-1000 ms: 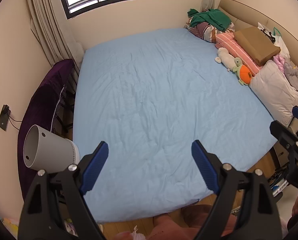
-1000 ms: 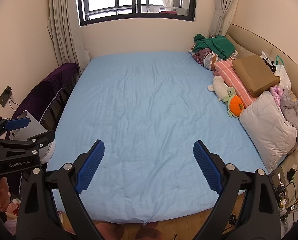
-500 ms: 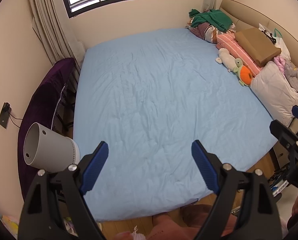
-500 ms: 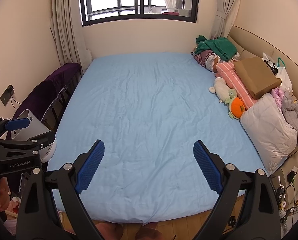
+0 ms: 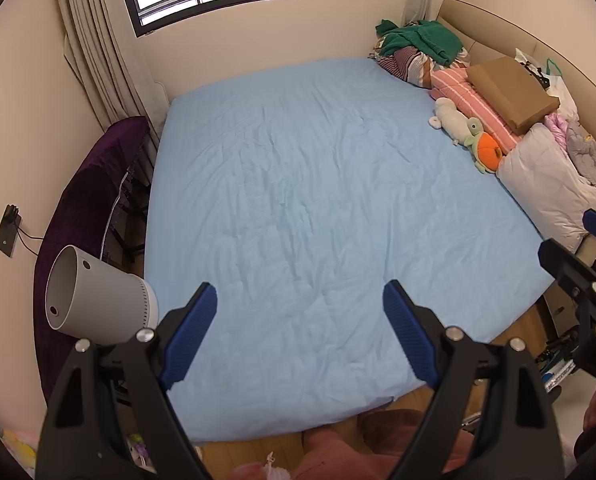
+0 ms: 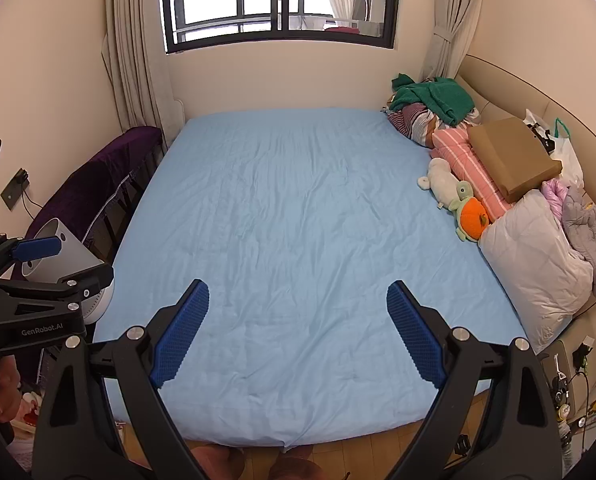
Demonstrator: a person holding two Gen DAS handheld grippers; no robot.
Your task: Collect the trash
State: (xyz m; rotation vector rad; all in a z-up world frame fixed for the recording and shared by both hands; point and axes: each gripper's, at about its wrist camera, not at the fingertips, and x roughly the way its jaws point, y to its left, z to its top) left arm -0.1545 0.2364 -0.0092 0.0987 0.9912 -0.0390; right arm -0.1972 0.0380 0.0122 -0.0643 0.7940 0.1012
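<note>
Both grippers hang released over the foot of the blue bed [image 6: 298,220]: the left gripper [image 5: 299,334] and the right gripper [image 6: 298,332], nothing between their pads. A grey bin [image 5: 94,296] lies tipped beside the bed's left edge, mouth towards the wall. Pillows [image 6: 533,264] and an orange-shelled turtle toy [image 6: 467,212] line the right side.

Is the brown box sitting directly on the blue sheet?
No, the brown box rests on top of the striped pillow, above the blue sheet.
</note>
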